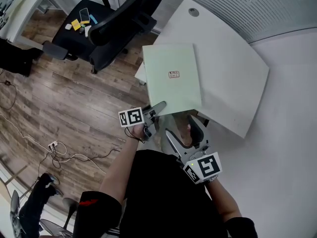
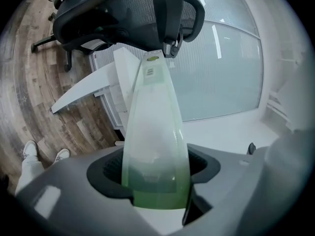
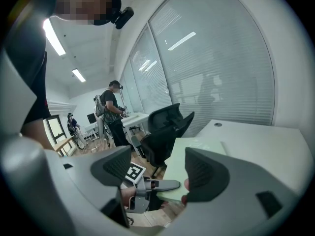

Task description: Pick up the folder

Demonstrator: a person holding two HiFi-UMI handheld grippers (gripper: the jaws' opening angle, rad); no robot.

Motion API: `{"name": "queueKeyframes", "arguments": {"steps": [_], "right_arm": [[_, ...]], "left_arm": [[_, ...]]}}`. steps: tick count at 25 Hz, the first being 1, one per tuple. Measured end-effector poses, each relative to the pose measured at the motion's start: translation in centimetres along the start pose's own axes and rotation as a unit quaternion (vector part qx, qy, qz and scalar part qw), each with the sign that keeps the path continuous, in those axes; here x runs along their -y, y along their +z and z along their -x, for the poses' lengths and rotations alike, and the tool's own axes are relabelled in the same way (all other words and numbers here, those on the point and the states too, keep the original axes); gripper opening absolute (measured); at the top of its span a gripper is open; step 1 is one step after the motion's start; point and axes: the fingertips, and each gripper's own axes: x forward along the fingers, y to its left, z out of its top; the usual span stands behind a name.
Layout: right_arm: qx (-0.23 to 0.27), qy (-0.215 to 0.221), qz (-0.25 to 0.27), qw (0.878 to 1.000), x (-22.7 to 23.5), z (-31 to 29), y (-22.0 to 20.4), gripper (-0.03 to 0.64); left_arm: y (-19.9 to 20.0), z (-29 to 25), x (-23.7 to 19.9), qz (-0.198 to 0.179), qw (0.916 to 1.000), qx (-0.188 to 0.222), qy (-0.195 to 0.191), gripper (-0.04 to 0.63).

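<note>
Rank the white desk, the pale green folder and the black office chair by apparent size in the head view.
1. white desk
2. black office chair
3. pale green folder
The chair sits farther from the camera.

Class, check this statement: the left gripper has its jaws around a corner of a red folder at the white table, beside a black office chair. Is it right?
No. The folder is pale green, not red; the head view shows it. The rest stands: the left gripper has its jaws around its corner at the white table, beside the black office chair.
</note>
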Motion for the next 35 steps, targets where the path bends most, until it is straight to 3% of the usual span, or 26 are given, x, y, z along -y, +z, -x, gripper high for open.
{"name": "queueKeyframes", "arguments": {"steps": [7, 13, 20, 22, 24, 28, 35], "right_arm": [[0.003, 0.01, 0.0, 1.0, 0.1, 0.0, 0.2, 0.338], [0.013, 0.012, -0.006, 1.0, 0.3, 0.6, 0.8, 0.337], [0.034, 0.01, 0.003, 0.999, 0.7, 1.9, 2.4, 0.328], [0.046, 0.001, 0.003, 0.999, 1.0, 2.4, 3.3, 0.275], [0.06, -0.013, 0.003, 0.998, 1.3, 3.1, 4.1, 0.156], [0.081, -0.033, 0.0, 0.996, 2.0, 4.3, 5.3, 0.042], [0.111, -0.05, -0.001, 0.993, 1.8, 5.8, 7.7, 0.003]], "left_arm": [[1.4, 1.1, 2.6, -0.008, 0.9998, 0.018, -0.005, 0.284], [0.2, 1.5, 4.5, -0.015, 0.9996, -0.005, -0.022, 0.278], [0.3, 2.9, 9.8, -0.041, 0.9977, 0.016, -0.052, 0.276], [0.9, 3.5, 11.8, -0.051, 0.996, 0.028, -0.067, 0.276], [1.5, 4.1, 13.9, -0.058, 0.9941, 0.043, -0.081, 0.276], [2.7, 5.7, 16.8, -0.087, 0.9925, 0.064, -0.057, 0.276], [4.8, 8.2, 22.4, -0.101, 0.9824, 0.112, -0.11, 0.276]]}}
